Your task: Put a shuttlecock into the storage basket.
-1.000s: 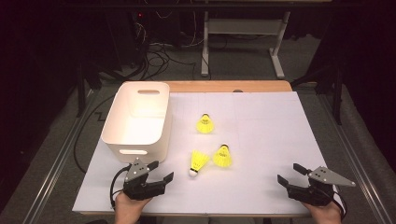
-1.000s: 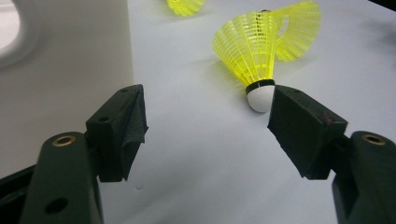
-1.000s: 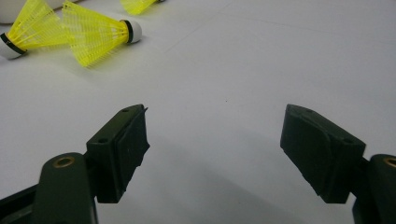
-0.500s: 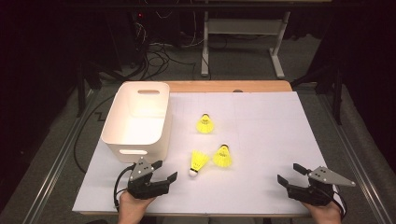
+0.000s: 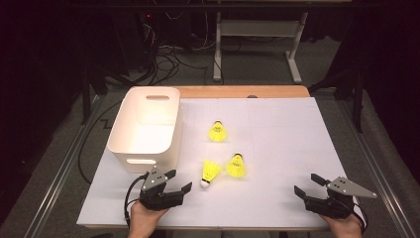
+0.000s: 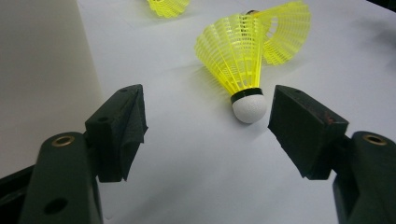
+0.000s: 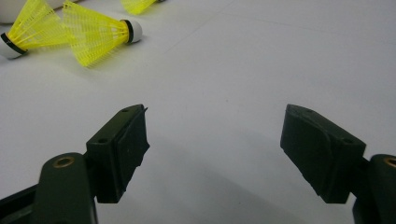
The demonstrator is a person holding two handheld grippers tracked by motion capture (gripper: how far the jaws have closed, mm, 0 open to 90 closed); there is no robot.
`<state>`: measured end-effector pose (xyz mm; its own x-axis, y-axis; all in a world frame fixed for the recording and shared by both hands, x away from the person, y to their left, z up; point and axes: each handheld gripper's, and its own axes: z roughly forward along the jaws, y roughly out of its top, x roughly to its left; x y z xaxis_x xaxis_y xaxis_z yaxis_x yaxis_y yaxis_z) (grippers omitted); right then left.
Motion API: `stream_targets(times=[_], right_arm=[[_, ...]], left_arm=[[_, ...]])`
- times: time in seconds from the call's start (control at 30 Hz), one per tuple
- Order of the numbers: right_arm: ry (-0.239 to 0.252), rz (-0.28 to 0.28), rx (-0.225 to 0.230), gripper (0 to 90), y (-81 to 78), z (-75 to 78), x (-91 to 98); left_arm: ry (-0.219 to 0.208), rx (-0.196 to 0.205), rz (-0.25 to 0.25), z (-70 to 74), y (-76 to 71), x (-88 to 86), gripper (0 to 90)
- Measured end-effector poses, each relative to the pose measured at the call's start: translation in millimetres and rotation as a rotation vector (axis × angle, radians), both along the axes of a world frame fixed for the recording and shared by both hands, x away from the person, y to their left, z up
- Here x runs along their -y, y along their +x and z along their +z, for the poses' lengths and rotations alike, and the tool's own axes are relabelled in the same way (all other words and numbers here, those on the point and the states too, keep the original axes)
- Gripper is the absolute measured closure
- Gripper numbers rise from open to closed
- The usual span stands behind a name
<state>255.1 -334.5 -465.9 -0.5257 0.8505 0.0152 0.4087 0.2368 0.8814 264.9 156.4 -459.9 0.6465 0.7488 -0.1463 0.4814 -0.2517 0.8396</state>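
White paper (image 5: pixel 277 148) around spread left tongs (image 5: pixel 179 182)

A lab or test workshop: the tabletop (image 5: pixel 297 148) is covered in plain white sheeting, loose black cables (image 5: pixel 168 54) trail over the grey carpet behind it, and a white metal desk frame (image 5: pixel 255 39) stands in the dark background

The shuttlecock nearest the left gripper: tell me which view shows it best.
The left gripper view: the nearest shuttlecock lies close ahead of the open jaws, white cork toward the camera, skirt ribs plain. The high view shows it small, beside the left gripper. The right gripper view shows it far off, partly overlapped.
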Motion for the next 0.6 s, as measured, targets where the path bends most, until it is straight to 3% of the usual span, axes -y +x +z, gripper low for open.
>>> stream_targets(times=[0.6], right_arm=[[0.001, 0.001, 0.003, 23.3, -0.5, 0.4, -0.2]], left_arm=[[0.007, 0.004, -0.026, -1.4, 4.8, 15.4, 29.6]])
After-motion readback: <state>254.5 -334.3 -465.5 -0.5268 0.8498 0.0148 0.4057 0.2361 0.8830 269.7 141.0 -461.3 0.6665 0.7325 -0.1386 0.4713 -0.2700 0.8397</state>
